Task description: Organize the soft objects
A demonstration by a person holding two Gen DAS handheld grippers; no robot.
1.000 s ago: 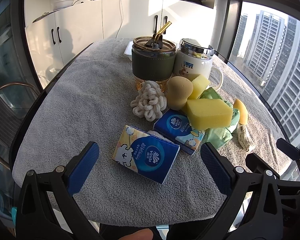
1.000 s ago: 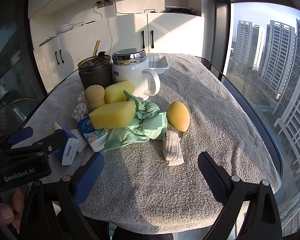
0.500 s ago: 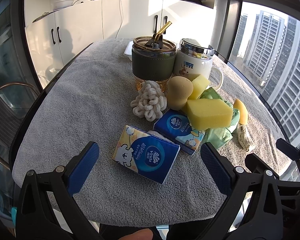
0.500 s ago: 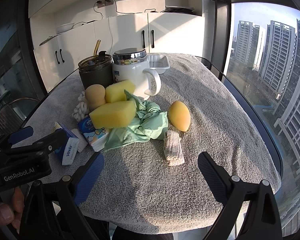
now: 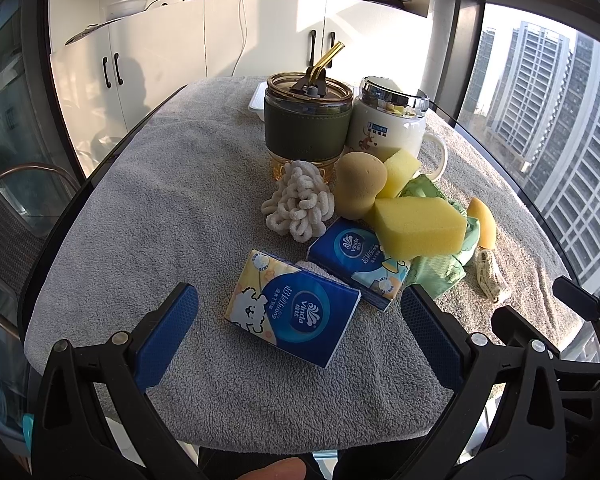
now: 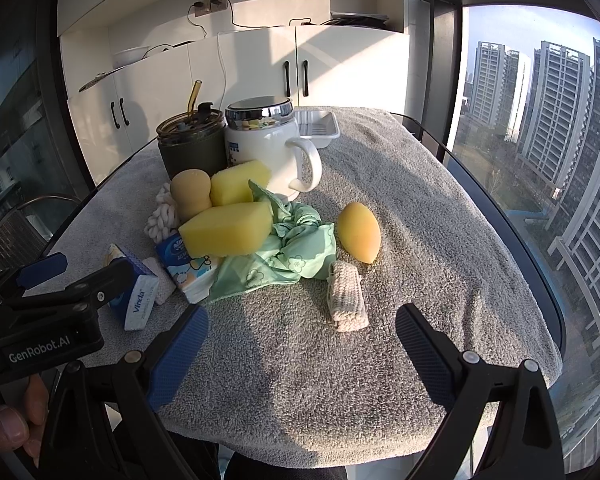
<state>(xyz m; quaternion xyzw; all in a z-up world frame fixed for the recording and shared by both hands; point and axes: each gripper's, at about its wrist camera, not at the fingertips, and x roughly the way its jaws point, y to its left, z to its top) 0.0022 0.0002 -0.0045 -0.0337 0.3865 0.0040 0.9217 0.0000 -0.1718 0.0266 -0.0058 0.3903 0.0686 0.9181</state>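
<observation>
Left wrist view: left gripper [image 5: 300, 320] hovering low over near table edge, jaws gaping wide, gripping nothing, framing near tissue pack [image 5: 292, 312]; second tissue pack [image 5: 358, 262] just beyond, touching large yellow sponge [image 5: 418, 226].

Right wrist view: right gripper [image 6: 302, 344] hanging level, jaws spread wide, holding nothing, facing knitted roll [image 6: 346, 296] beside green cloth [image 6: 284, 254].

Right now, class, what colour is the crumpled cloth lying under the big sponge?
Pale green with a small flower print; the crumpled cloth shows best in the right wrist view.
</observation>
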